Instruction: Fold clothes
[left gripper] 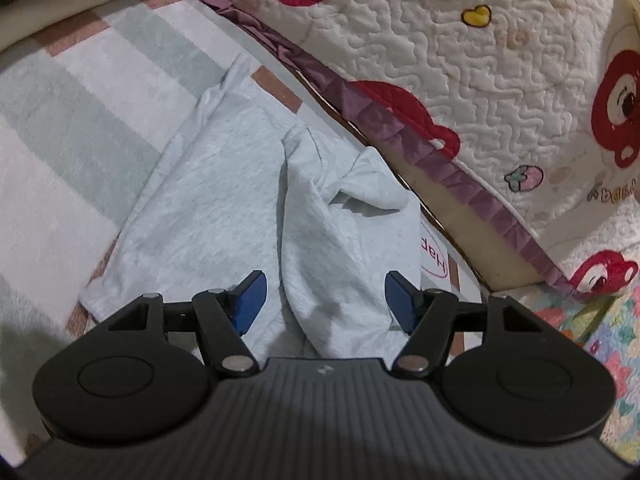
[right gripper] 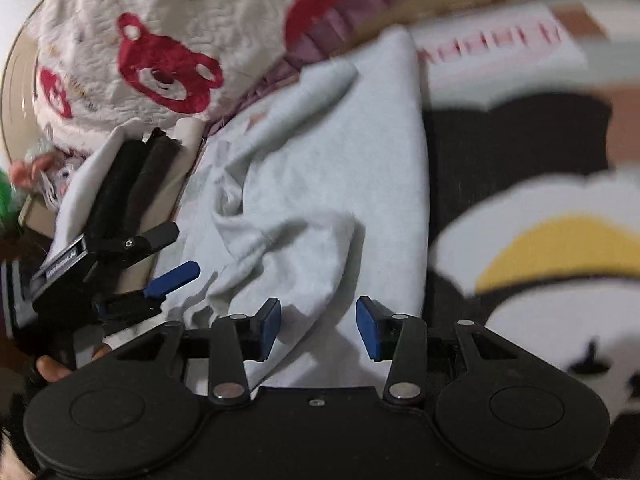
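Your left claw [left gripper: 325, 303] is spread, blue pads [left gripper: 251, 301] apart on either side of a raised fold of the pale grey garment [left gripper: 224, 200], not pressing it. The garment lies rumpled on the striped blanket [left gripper: 80, 120], its far edge close to the quilted cover with red bears [left gripper: 480, 80] and its purple ruffle trim [left gripper: 400, 132]. A white label with red lettering [left gripper: 434, 260] shows just beside the garment's right edge. Your right claw [right gripper: 318, 326] is also spread, pads clear of the cloth, hovering over the same garment [right gripper: 320, 160]; that view is blurred. In it your left claw [right gripper: 172, 276] sits at the garment's left edge, and a black garment with white and yellow print [right gripper: 540, 240] lies to the right, touching the grey one.
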`<move>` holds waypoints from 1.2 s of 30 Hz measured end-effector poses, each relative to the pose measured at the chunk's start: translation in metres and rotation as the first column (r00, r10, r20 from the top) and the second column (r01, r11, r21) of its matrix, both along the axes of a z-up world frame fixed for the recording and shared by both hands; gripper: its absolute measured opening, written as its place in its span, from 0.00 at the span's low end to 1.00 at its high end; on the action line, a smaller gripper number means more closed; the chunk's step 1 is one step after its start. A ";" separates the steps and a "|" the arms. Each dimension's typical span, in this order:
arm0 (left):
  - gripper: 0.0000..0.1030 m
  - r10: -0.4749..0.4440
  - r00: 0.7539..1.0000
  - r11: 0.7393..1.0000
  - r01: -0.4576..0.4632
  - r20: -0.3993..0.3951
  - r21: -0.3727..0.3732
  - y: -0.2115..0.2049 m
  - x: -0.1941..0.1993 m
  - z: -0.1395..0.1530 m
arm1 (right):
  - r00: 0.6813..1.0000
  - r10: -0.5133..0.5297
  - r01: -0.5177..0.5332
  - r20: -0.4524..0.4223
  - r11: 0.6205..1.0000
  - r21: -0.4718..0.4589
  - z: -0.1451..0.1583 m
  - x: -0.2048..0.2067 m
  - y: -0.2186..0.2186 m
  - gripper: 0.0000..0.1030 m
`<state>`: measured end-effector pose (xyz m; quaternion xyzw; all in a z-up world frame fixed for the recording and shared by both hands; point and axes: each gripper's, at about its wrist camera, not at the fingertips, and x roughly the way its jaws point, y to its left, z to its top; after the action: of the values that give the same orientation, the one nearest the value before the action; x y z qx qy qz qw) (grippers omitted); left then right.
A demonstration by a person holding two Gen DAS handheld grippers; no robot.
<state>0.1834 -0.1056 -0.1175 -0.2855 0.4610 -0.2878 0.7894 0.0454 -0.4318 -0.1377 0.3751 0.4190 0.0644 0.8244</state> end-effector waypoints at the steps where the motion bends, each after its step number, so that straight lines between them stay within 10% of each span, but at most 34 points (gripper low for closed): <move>1: 0.62 0.001 1.000 1.000 -0.001 -0.004 0.004 -0.001 0.002 -0.001 | 1.000 -0.006 0.006 -0.006 0.999 0.032 -0.005 0.000 -0.001 0.48; 11: 0.64 0.022 0.999 0.998 -0.025 -0.050 -0.063 0.002 0.007 -0.007 | 0.988 -0.017 -0.005 0.153 0.990 0.142 -0.013 0.018 0.012 0.60; 15: 0.64 0.039 0.997 0.995 -0.045 -0.065 -0.093 0.009 0.010 -0.008 | 0.952 0.122 -0.116 0.282 0.993 -0.037 0.015 0.023 0.044 0.11; 18: 0.64 0.045 0.994 0.990 -0.057 -0.097 -0.128 0.015 0.013 -0.013 | 0.884 0.312 -0.208 0.347 0.929 -0.306 0.047 0.015 0.082 0.08; 27: 0.65 0.000 0.994 0.999 -0.005 -0.108 -0.047 0.015 0.016 -0.014 | 0.772 0.595 -0.350 0.225 0.693 -0.630 0.045 -0.004 0.150 0.07; 34: 0.64 -0.128 0.991 0.992 0.128 -0.048 0.000 -0.005 0.012 -0.013 | 0.775 0.597 -0.328 0.210 0.663 -0.673 0.045 -0.004 0.149 0.07; 36: 0.38 -0.150 0.988 0.976 0.143 0.034 0.163 -0.017 0.004 -0.007 | 0.770 0.603 -0.327 0.211 0.656 -0.680 0.044 -0.006 0.151 0.07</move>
<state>0.1876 -0.1228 -0.1243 -0.1798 0.4841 -0.3138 0.7968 0.0399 -0.2812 -0.0933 -0.0568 0.3128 0.2197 0.9223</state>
